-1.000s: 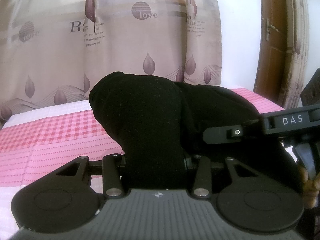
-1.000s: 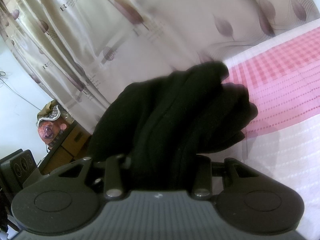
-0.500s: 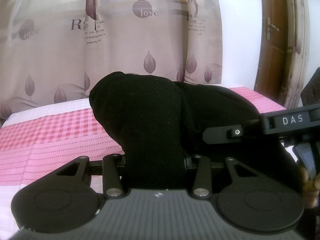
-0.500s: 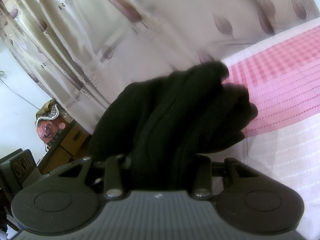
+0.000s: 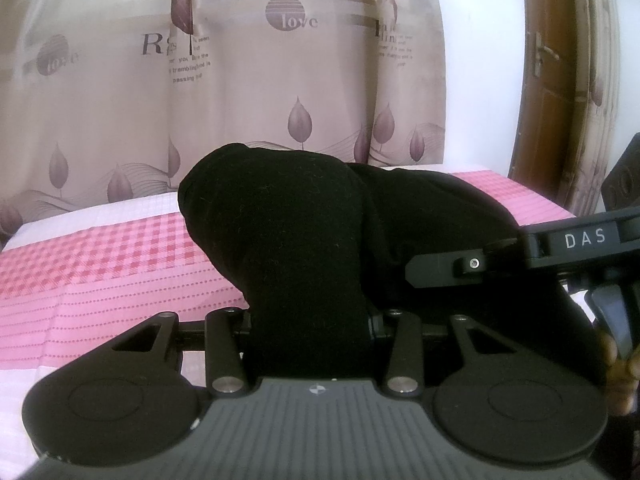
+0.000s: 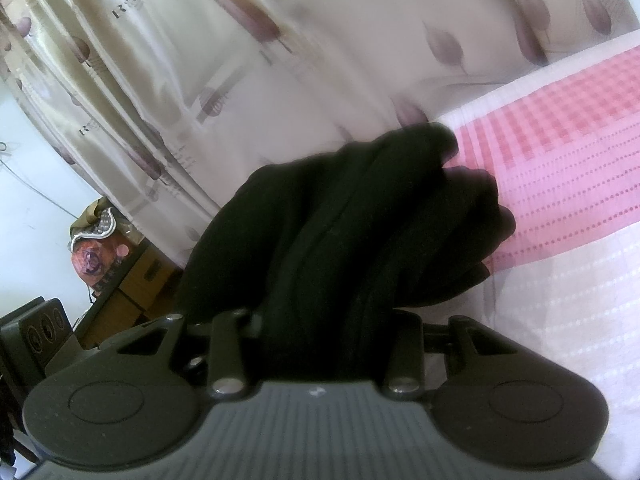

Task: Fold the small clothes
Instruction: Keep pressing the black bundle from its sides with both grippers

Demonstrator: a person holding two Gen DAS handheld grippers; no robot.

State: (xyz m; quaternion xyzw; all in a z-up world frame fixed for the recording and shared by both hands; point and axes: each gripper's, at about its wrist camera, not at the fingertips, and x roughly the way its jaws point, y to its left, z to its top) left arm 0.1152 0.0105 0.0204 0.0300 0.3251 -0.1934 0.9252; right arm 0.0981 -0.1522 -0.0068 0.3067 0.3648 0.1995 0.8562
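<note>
While a bunched black knitted garment [image 5: 288, 240] is being held up over the pink-and-white checked bedsheet [image 5: 100, 264], a thick fold of it is being pinched by the left gripper [image 5: 310, 320]; the fingers themselves are being hidden by the cloth packed between them. From the left wrist view, the rest of the garment is being seen draping to the right, where the black body of the right gripper [image 5: 452, 270], marked with white letters, is being pressed into the same dark cloth. A fingertip of the person's hand [image 5: 618, 364] is being glimpsed at the right edge. In the right wrist view, another wad of the black garment [image 6: 340, 232] is being clamped by the right gripper [image 6: 320, 328], its fingers likewise being buried in fabric, and the bundle is being carried above the sheet [image 6: 560, 184]. A beige curtain printed with purple leaves [image 5: 280, 80] is being shown behind the bed, and a brown wooden door [image 5: 556, 72] is being seen at the far right.
</note>
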